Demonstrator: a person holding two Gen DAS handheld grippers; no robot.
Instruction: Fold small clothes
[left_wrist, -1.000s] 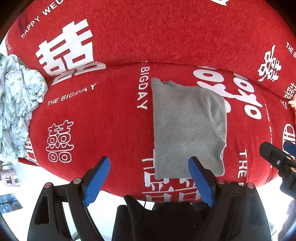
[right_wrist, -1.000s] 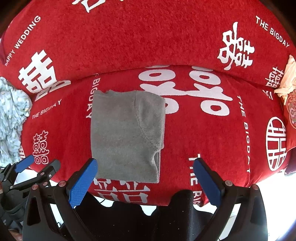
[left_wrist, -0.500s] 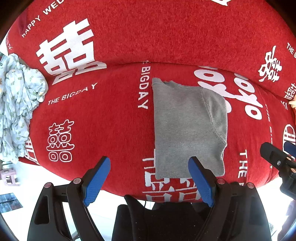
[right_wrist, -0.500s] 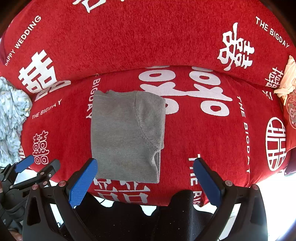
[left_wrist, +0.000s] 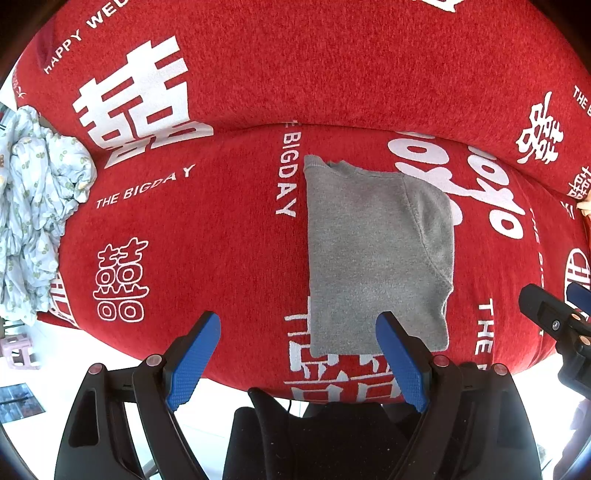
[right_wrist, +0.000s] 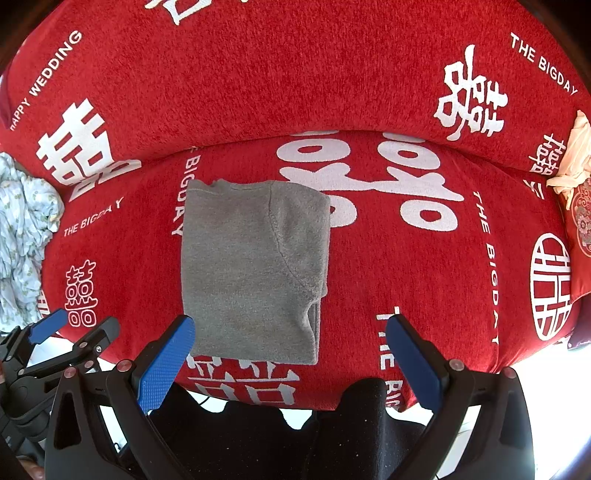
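Note:
A small grey knit sweater (left_wrist: 373, 251) lies folded in a tall rectangle on the red sofa seat (left_wrist: 221, 236); it also shows in the right wrist view (right_wrist: 251, 273). My left gripper (left_wrist: 299, 354) is open and empty, held just in front of the sweater's near edge and a bit to its left. My right gripper (right_wrist: 291, 358) is open and empty, in front of the sweater's near right corner. The left gripper's body (right_wrist: 62, 343) shows at the lower left of the right wrist view.
A crumpled pale blue patterned garment (left_wrist: 33, 229) lies at the sofa's left end, also in the right wrist view (right_wrist: 22, 229). A cream cloth (right_wrist: 572, 162) and a red patterned cushion (right_wrist: 580, 221) sit at the right end. The sofa's front edge drops to a white floor (left_wrist: 110, 350).

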